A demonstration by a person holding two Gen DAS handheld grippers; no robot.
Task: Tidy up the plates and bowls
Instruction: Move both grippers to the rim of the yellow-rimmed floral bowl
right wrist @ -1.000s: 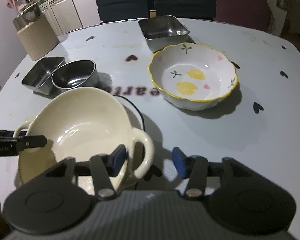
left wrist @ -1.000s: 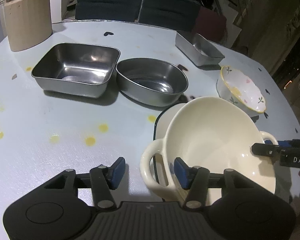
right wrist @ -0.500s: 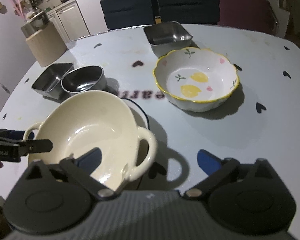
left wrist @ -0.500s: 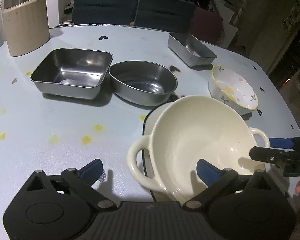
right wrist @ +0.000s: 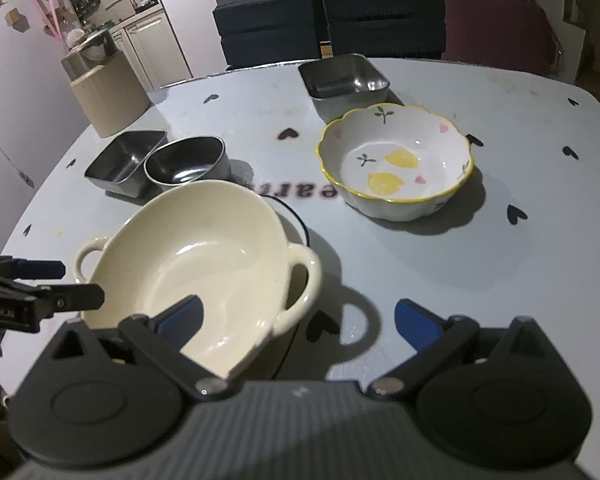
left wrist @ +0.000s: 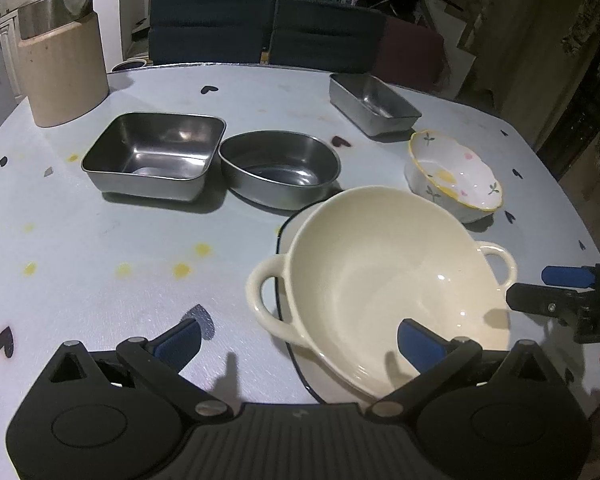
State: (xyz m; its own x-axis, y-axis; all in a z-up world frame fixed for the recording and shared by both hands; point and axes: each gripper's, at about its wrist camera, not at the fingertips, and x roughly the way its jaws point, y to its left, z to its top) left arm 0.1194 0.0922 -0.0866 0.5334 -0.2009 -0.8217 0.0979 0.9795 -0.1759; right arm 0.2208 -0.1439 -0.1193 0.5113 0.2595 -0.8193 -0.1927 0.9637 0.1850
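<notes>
A cream two-handled bowl (left wrist: 384, 276) sits on a white plate with a dark rim (left wrist: 290, 224); both show in the right wrist view too, the bowl (right wrist: 188, 256) and the plate rim (right wrist: 298, 220). My left gripper (left wrist: 298, 344) is open, its jaws wide either side of the bowl's left handle, touching nothing. My right gripper (right wrist: 298, 318) is open around the bowl's right handle. A white floral bowl with a yellow rim (right wrist: 396, 160) stands to the right (left wrist: 452, 176).
A square steel tray (left wrist: 156, 156) and an oval steel bowl (left wrist: 280, 172) stand side by side behind the plate. Another steel tray (left wrist: 374, 104) is at the back. A beige canister (left wrist: 62, 68) stands far left. Chairs (right wrist: 328, 16) line the far table edge.
Both grippers have opened wide and let go of the cream bowl's handles, then drawn back slightly. The bowl rests on the plate.
</notes>
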